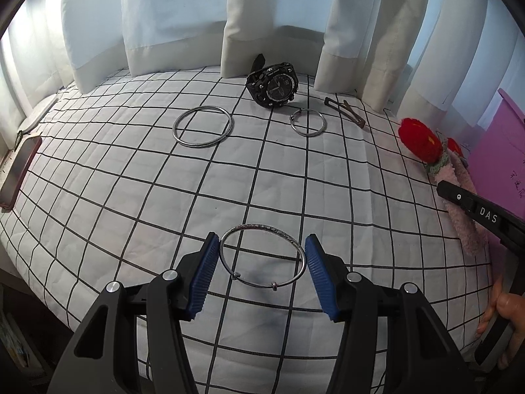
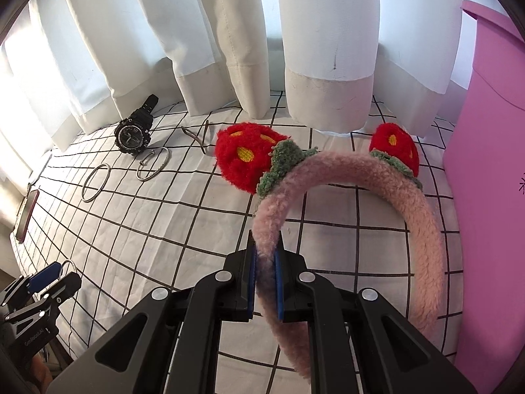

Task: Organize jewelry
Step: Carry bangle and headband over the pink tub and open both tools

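Here, far left of the left gripper [image 1: 262, 271], a phone [image 1: 19, 172] lies at the edge of the checked bedspread [image 1: 131, 197]. The jaws stand spread on either side of a silver bangle [image 1: 262, 256] lying flat between the blue pads, not clamped. Ahead and left lies a larger plain bangle [image 1: 202, 126]; ahead and right, a small open ring bangle [image 1: 308, 122], the black watch [image 1: 274, 85] behind it by the curtain [image 1: 262, 16], then a brown hair clip [image 1: 346, 111].

Only the right wrist view shows the right gripper [image 2: 265, 285] clenched on the pink fuzzy headband [image 2: 423, 246], whose red strawberry ears rise ahead, with a pink box [image 2: 485, 164] at the right.
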Motion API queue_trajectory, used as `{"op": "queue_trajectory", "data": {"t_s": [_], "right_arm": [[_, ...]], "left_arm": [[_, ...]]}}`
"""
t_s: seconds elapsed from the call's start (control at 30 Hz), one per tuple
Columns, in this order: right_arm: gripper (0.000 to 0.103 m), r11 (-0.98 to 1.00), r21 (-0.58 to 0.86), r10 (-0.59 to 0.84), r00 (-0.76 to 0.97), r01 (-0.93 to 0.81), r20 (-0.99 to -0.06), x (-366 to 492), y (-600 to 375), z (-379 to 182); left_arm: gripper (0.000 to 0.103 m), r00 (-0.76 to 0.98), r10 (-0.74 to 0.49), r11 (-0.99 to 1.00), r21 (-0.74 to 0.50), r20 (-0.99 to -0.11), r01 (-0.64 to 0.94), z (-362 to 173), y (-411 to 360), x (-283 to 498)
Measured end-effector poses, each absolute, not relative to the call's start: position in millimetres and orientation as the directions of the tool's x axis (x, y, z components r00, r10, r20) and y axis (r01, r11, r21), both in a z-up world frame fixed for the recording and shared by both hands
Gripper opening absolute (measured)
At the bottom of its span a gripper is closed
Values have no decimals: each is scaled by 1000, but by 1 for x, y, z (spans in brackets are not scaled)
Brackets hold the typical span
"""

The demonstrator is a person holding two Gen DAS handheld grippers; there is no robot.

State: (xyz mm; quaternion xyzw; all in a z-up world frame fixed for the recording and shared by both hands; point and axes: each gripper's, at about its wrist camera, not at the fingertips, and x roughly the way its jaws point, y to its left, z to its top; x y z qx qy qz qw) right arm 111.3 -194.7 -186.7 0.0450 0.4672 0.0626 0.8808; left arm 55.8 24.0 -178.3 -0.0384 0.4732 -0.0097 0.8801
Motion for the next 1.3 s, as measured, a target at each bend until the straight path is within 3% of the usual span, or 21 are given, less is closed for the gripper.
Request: {"op": "queue_trajectory", "data": {"t_s": [0.83,1.3], "right_arm": [[10,988,149,146,618,-48,-772,63,-164,-106],[10,991,135,79,744,15,-663,27,-156,-32]], "left_arm": [[53,629,-124,992,-79,-768,99,-111,39,64],[53,680,-251,958,-76,-689,277,-61,17,70]]}}
